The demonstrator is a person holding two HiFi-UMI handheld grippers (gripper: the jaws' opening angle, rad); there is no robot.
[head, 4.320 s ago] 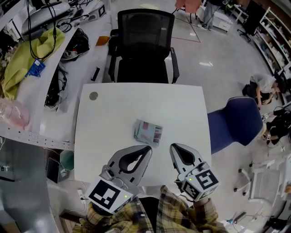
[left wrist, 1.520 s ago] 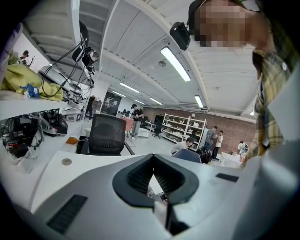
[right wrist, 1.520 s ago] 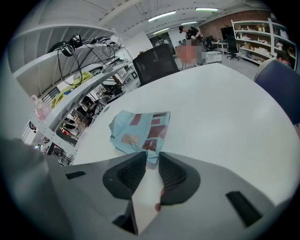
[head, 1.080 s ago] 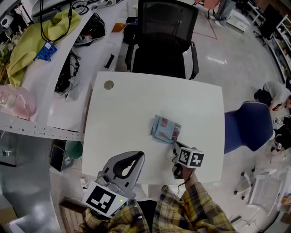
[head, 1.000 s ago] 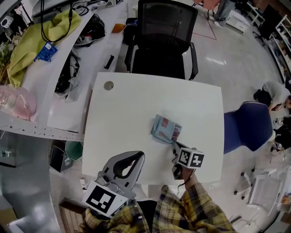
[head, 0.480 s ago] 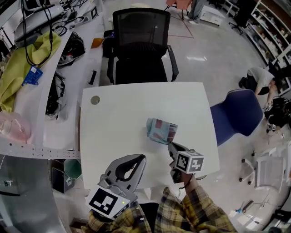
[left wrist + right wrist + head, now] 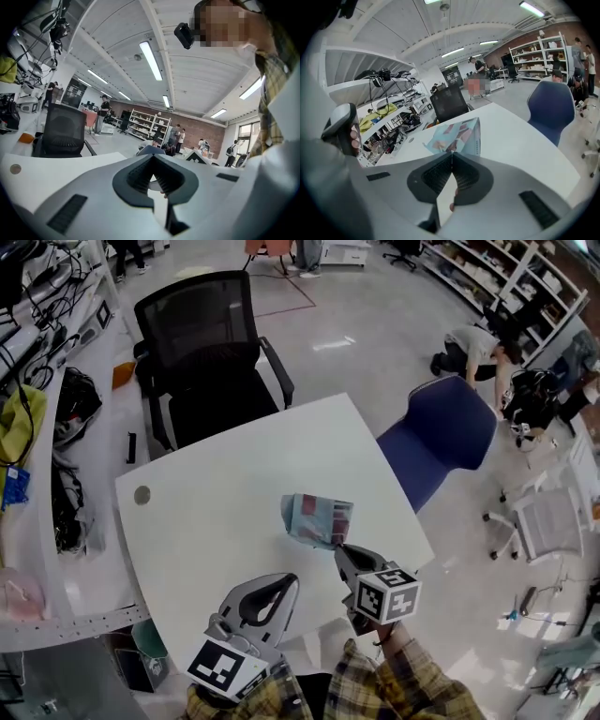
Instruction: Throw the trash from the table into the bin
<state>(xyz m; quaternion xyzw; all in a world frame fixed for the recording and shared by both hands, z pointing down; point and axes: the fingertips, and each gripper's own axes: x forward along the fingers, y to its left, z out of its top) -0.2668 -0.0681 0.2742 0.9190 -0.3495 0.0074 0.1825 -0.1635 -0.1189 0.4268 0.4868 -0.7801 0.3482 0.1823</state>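
Pinching noted: right tool (image 7: 339, 549) is clenched on the near edge of the crumpled packet (image 7: 319, 519), pads meeting on the thin foil. In the right gripper view the packet rises straight ahead of the tips like a small tent, light blue with pink and red print, one folded ridge down its right side.

Packet position: above the white worktop (image 7: 216, 493), toward 5 o'clock from its middle in the head view. Long axis runs roughly 9 to 3 o'clock, slightly tilted; the gripped edge faces 6 o'clock. Whether any part touches the worktop, cannot tell.

Left tool (image 7: 291, 579): clenched, nothing between the pads, near the worktop's 6 o'clock edge, well apart from the packet.

Containers: teal bin (image 7: 150, 641) on the floor, off the worktop's 7 o'clock corner. Contents not visible.

Other: round grommet cap (image 7: 142, 495) near the 9 o'clock edge. Black mesh office chair (image 7: 202, 334) at 12 o'clock, blue chair (image 7: 439, 432) at 2 o'clock.
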